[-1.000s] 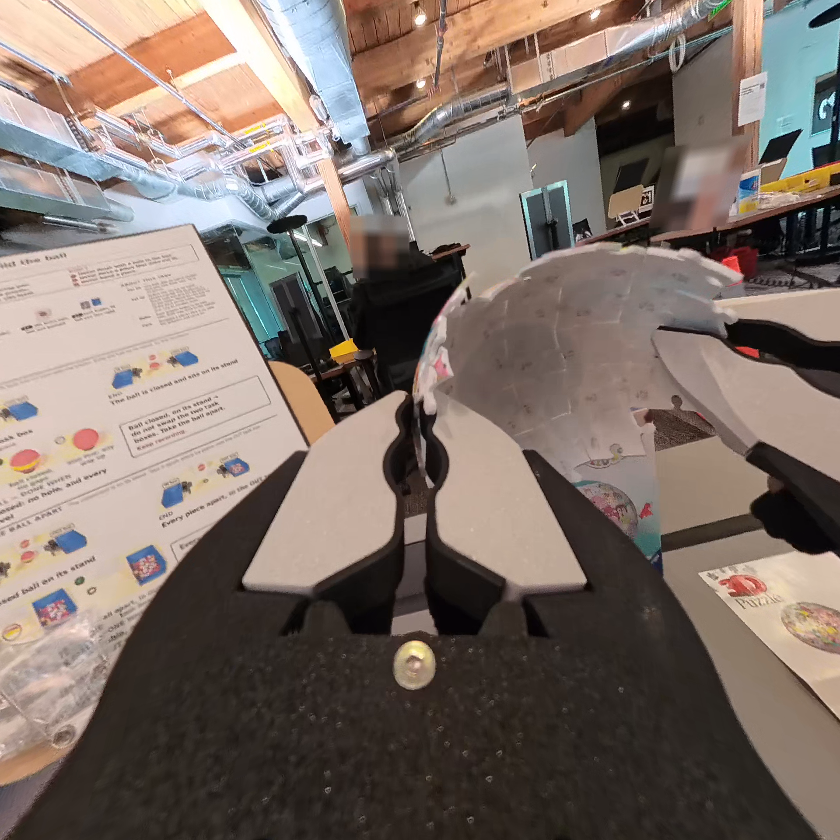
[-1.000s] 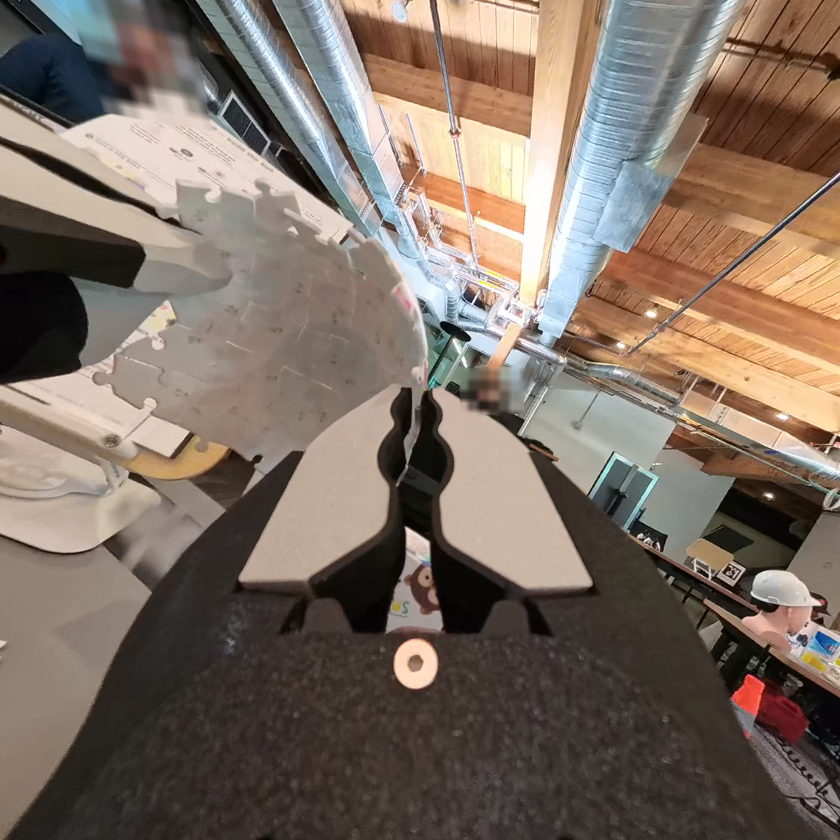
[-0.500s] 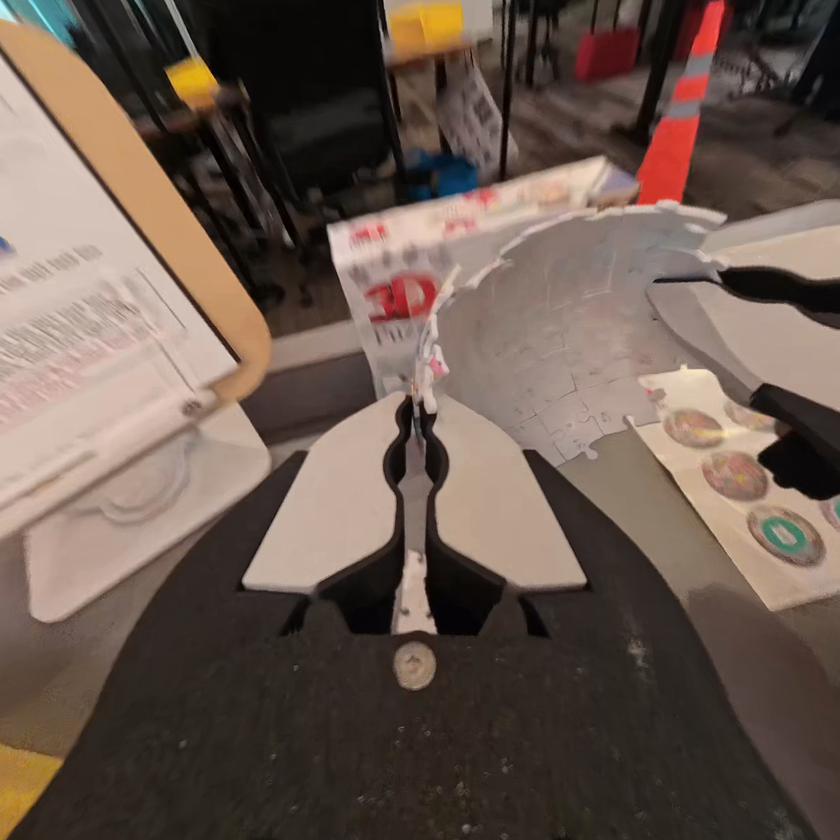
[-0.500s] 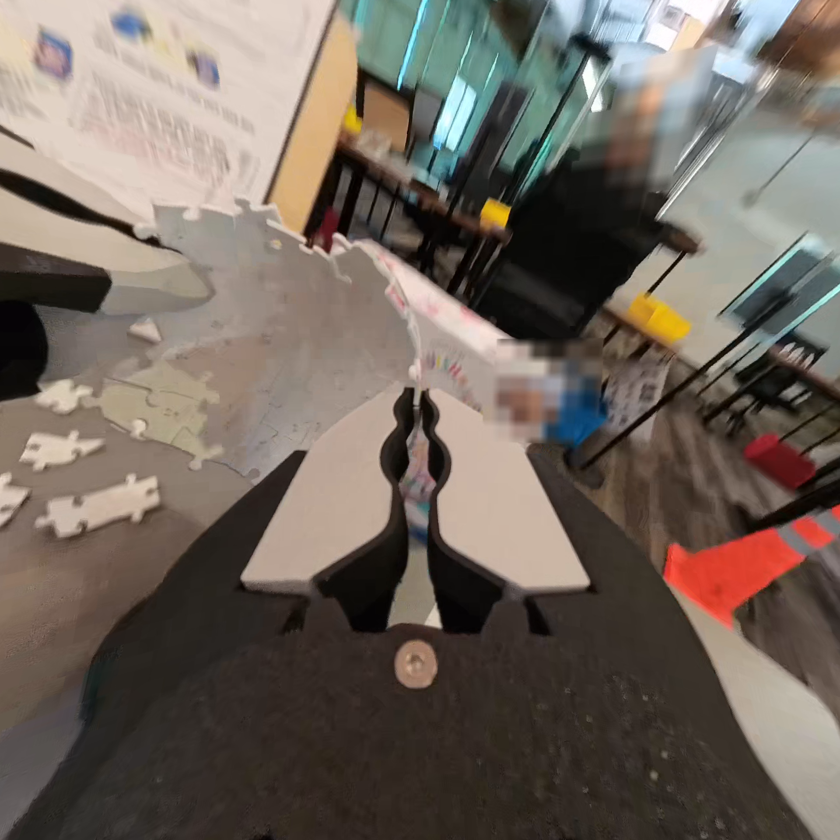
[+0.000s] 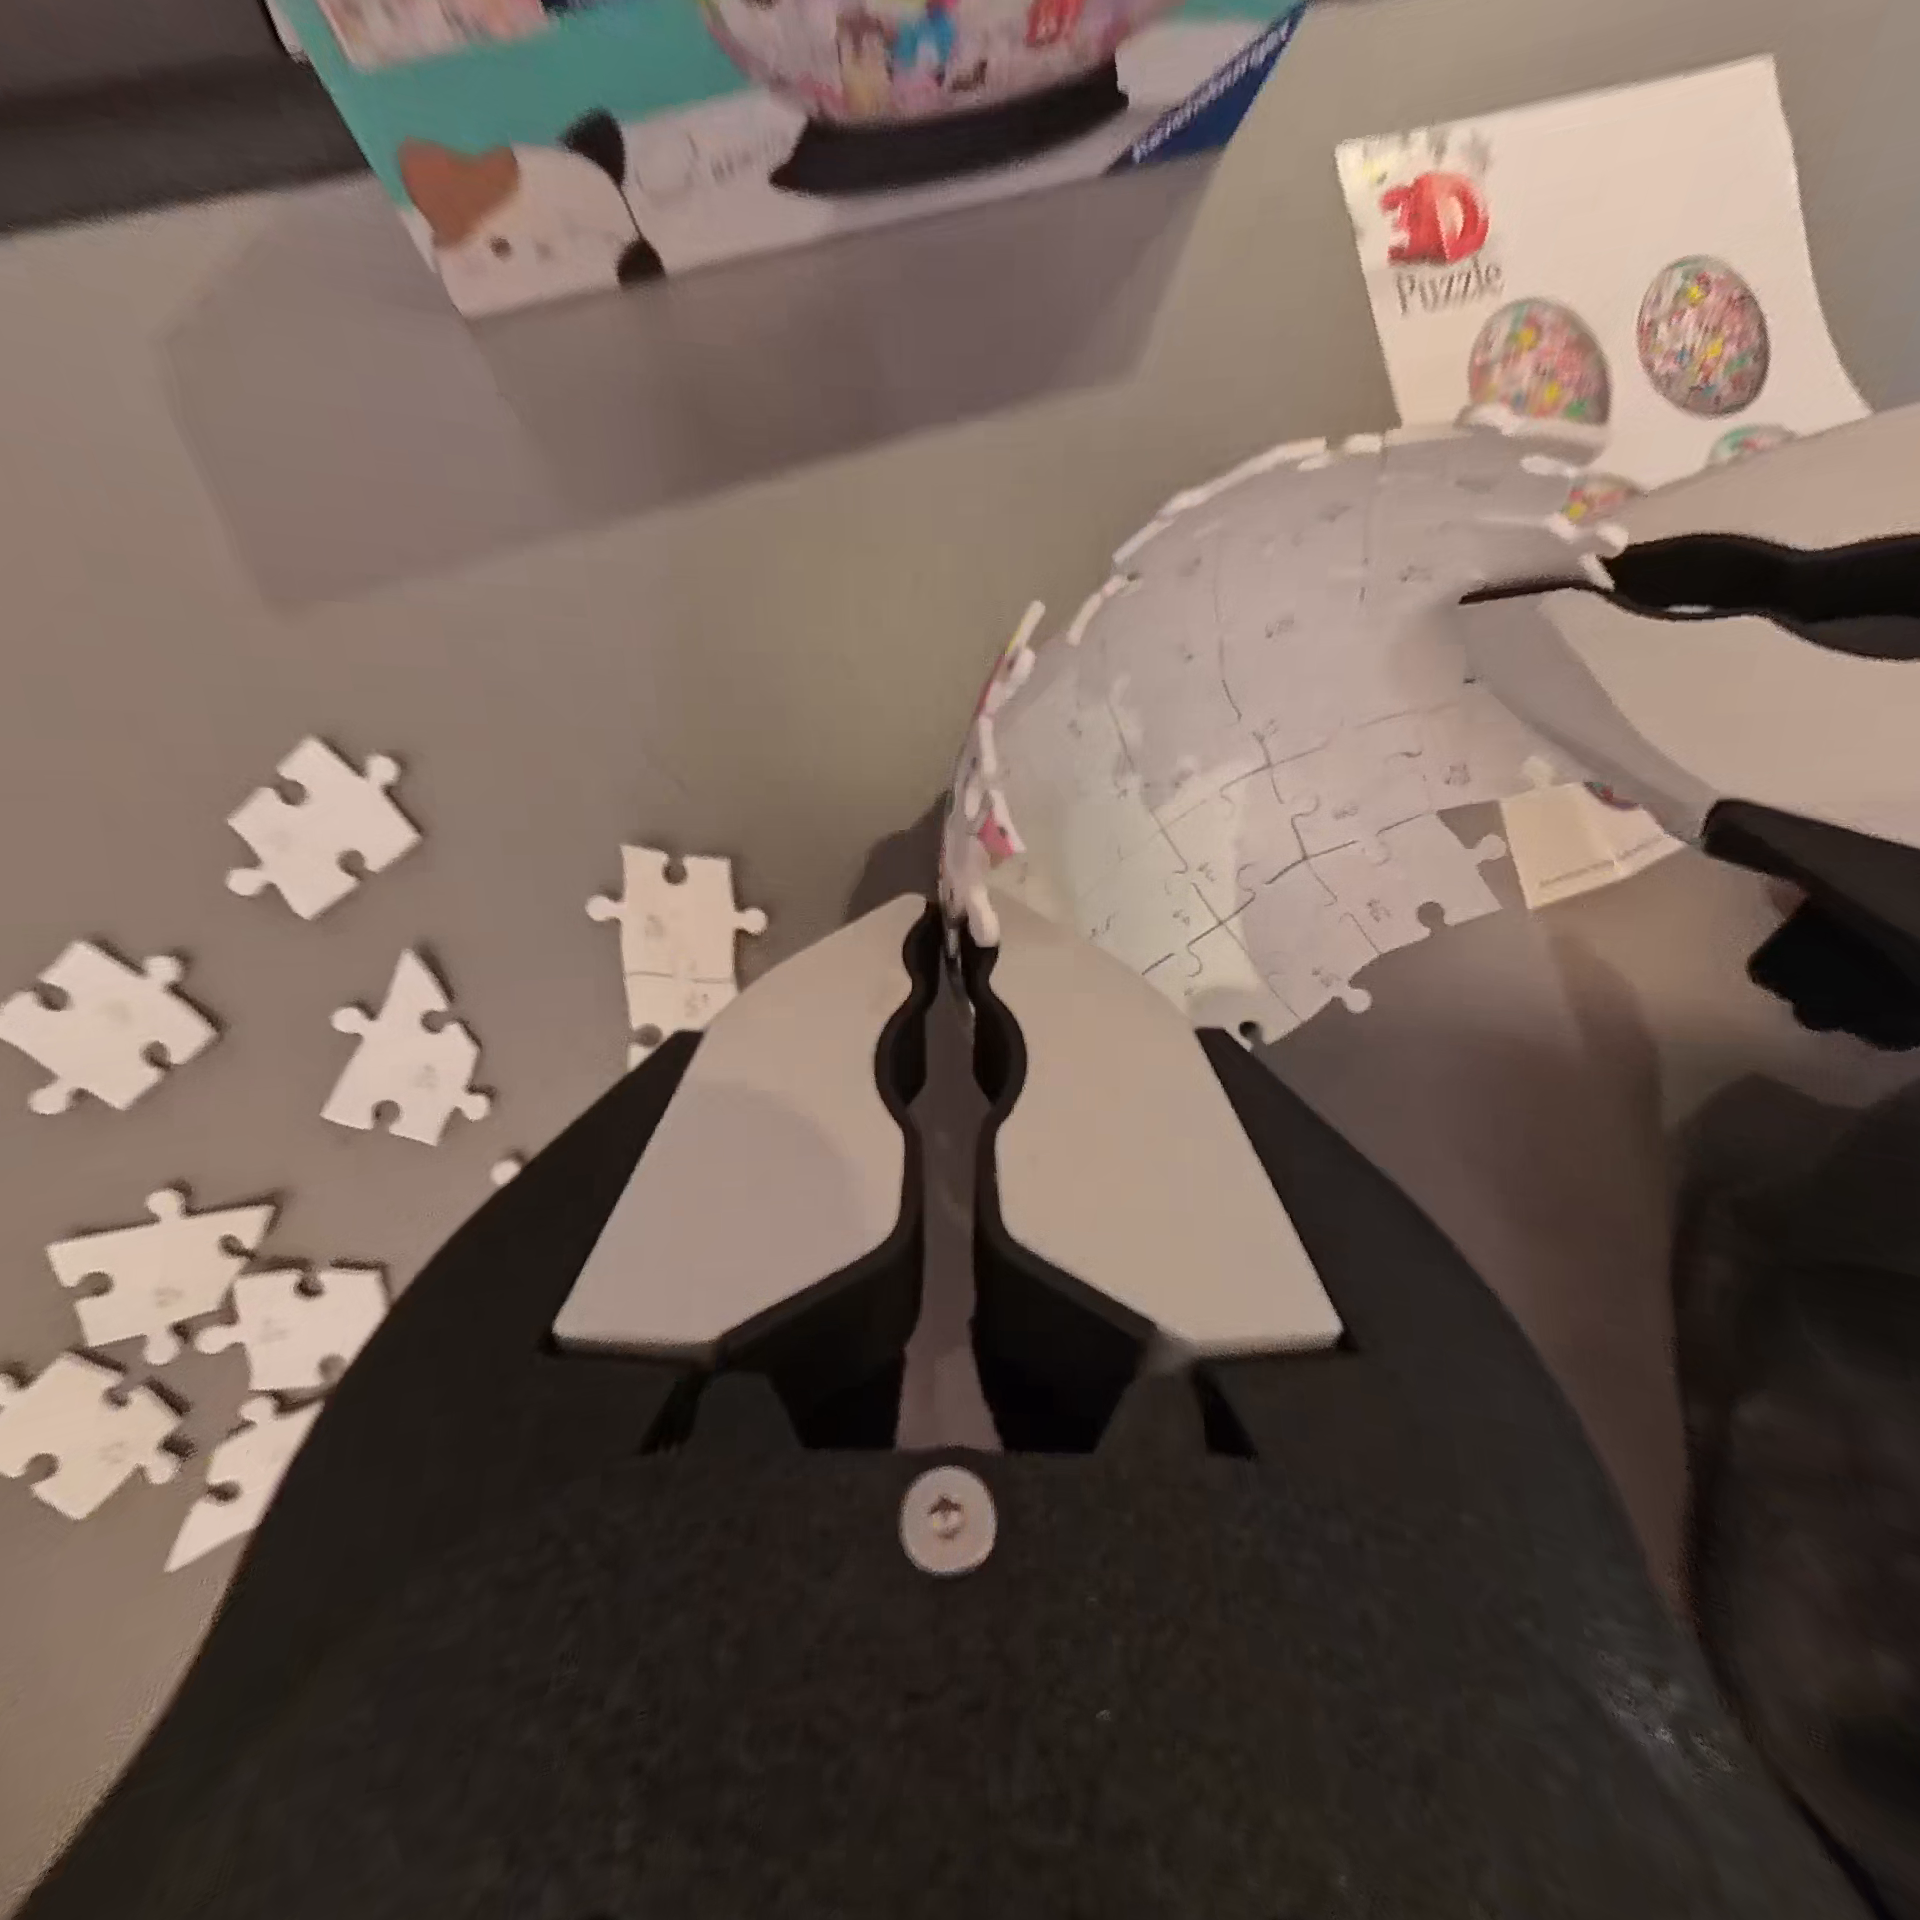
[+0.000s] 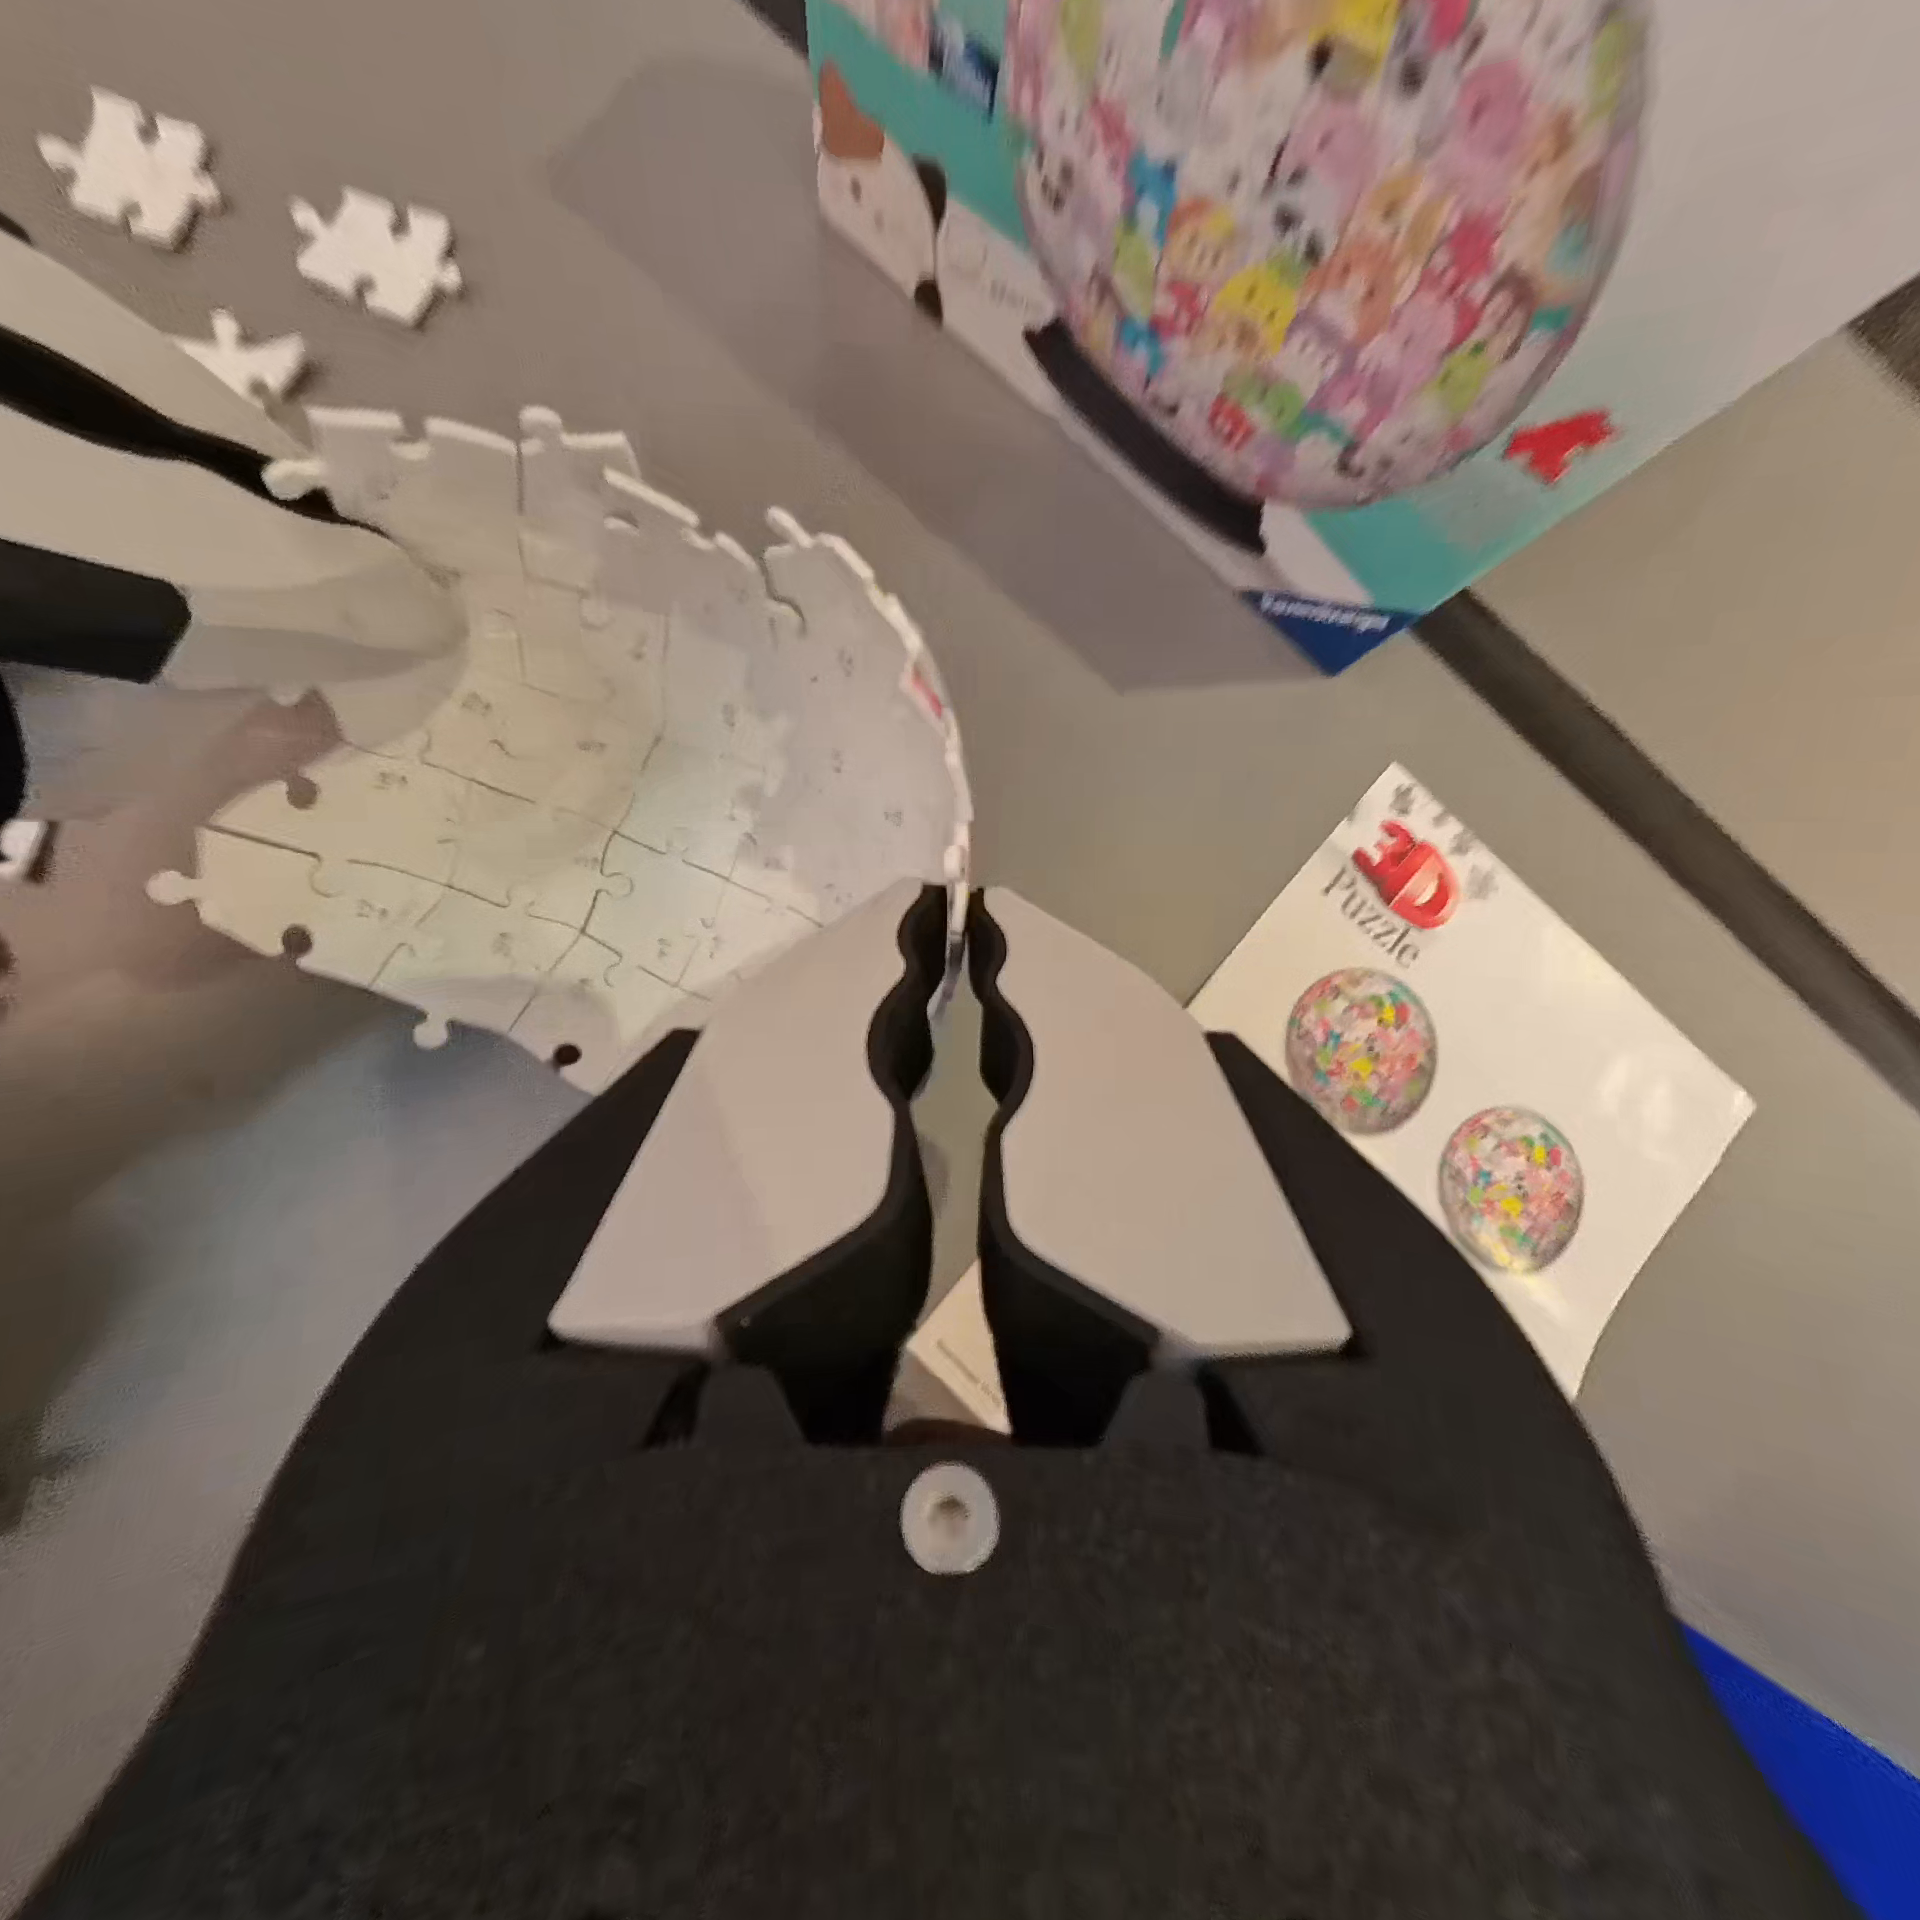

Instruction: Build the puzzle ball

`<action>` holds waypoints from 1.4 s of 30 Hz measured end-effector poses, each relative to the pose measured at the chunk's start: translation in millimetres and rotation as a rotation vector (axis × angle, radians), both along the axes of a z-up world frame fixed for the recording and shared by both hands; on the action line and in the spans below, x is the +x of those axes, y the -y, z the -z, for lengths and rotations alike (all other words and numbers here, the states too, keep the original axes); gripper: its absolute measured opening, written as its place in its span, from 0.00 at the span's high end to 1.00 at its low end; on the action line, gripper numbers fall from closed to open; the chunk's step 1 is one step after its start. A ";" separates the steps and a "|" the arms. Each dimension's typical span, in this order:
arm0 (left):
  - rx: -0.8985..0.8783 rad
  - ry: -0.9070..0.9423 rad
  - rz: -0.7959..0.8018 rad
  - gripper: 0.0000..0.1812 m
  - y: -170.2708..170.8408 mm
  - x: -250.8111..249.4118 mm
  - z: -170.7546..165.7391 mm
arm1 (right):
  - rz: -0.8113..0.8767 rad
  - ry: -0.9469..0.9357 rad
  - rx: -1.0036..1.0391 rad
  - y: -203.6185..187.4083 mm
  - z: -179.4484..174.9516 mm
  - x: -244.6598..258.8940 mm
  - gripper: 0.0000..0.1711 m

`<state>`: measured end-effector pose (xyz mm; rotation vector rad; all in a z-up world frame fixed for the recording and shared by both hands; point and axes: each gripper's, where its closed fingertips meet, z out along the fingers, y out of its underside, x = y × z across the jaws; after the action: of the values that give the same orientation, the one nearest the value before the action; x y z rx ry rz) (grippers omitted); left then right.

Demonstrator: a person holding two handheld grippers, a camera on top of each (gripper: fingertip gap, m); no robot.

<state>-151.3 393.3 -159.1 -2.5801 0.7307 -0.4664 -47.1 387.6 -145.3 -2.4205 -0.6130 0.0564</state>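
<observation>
While you hold it between both tools, the half-built puzzle ball hangs just above the counter as a curved white shell, its hollow inner side turned toward both cameras and its printed face showing only as a pink sliver along the rim. Your left gripper has its fingers closed on that rim at the near edge of the shell; your right gripper has its fingers pinched on the rim at the opposite side. Gripping at two opposed edges probably keeps the shell from flexing open or twisting, since the interlocked pieces look thin and could pop apart under a one-sided pull. The open mouth facing you also leaves the jagged unfinished edge reachable for the next piece.

Beyond the shell, loose puzzle pieces lie white side up on the counter to your left, spread apart, likely so each can be picked singly. Farther back stands the puzzle box showing the finished ball, and a printed leaflet lies flat near the right gripper, both seemingly placed for reference.

Much of the sphere is still missing, so I judge the build roughly half done. Before fetching another piece you will probably need to set the shell down or free one gripper.
</observation>
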 end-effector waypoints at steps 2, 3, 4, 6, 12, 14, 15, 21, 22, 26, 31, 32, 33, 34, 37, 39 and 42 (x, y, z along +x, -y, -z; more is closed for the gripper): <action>-0.047 0.008 -0.006 0.98 4.5 1.2 6.7 | -0.008 0.008 -0.063 3.9 8.3 0.8 0.97; -0.064 0.011 -0.010 0.98 6.4 1.7 9.6 | -0.011 0.009 -0.076 4.4 10.3 1.5 0.98; -0.085 0.011 -0.009 0.98 9.4 2.5 12.4 | -0.007 -0.001 -0.081 4.2 11.0 2.0 0.98; -0.110 0.022 -0.010 0.98 13.5 4.0 14.6 | -0.007 -0.018 -0.100 4.3 13.5 2.9 0.98; -0.154 0.094 -0.020 0.95 18.1 4.6 12.8 | -0.044 -0.048 -0.153 4.9 20.5 0.3 0.96; -0.157 0.105 -0.027 0.92 18.6 3.1 13.5 | -0.048 -0.047 -0.136 2.1 19.7 0.2 0.94; -0.160 0.107 -0.030 0.91 19.2 2.1 14.2 | -0.052 -0.048 -0.130 1.1 19.5 -0.3 0.92; -0.136 0.124 0.028 0.85 24.9 -7.1 5.5 | -0.160 -0.012 -0.054 -1.4 2.2 -0.3 0.85; -0.117 0.138 0.067 0.83 26.1 -8.1 -0.2 | -0.204 -0.015 -0.021 -3.0 -6.1 -1.2 0.82; 0.002 0.189 0.229 0.80 22.4 -13.9 -20.9 | -0.529 -0.068 0.031 2.4 -36.9 -19.0 0.80; -0.039 0.265 0.324 0.81 22.6 -3.0 -18.1 | -0.933 -0.025 0.008 -2.6 -51.6 -57.2 0.80; -0.039 0.258 0.346 0.83 22.6 0.1 -15.5 | -0.984 0.003 -0.031 -6.0 -48.2 -63.5 0.81; -0.040 0.244 0.369 0.84 22.5 2.7 -12.0 | -1.028 0.021 -0.077 -9.0 -42.3 -68.7 0.82; -0.039 0.224 0.387 0.85 22.0 4.5 -8.1 | -1.058 0.055 -0.141 -12.0 -32.8 -69.9 0.82; -0.029 0.186 0.414 0.88 17.4 6.8 0.9 | -1.086 0.201 -0.305 -23.6 -4.2 -60.6 0.81; -0.019 0.191 0.421 0.91 13.5 7.7 3.3 | -1.123 0.210 -0.352 -24.3 7.0 -64.0 0.81; -0.022 0.230 0.417 0.95 9.5 7.7 3.9 | -1.160 0.192 -0.401 -21.1 16.8 -70.5 0.83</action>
<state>-143.6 383.8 -163.0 -2.3347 1.1855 -0.8845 -117.6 408.7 -162.1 -2.0758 -2.1697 0.4575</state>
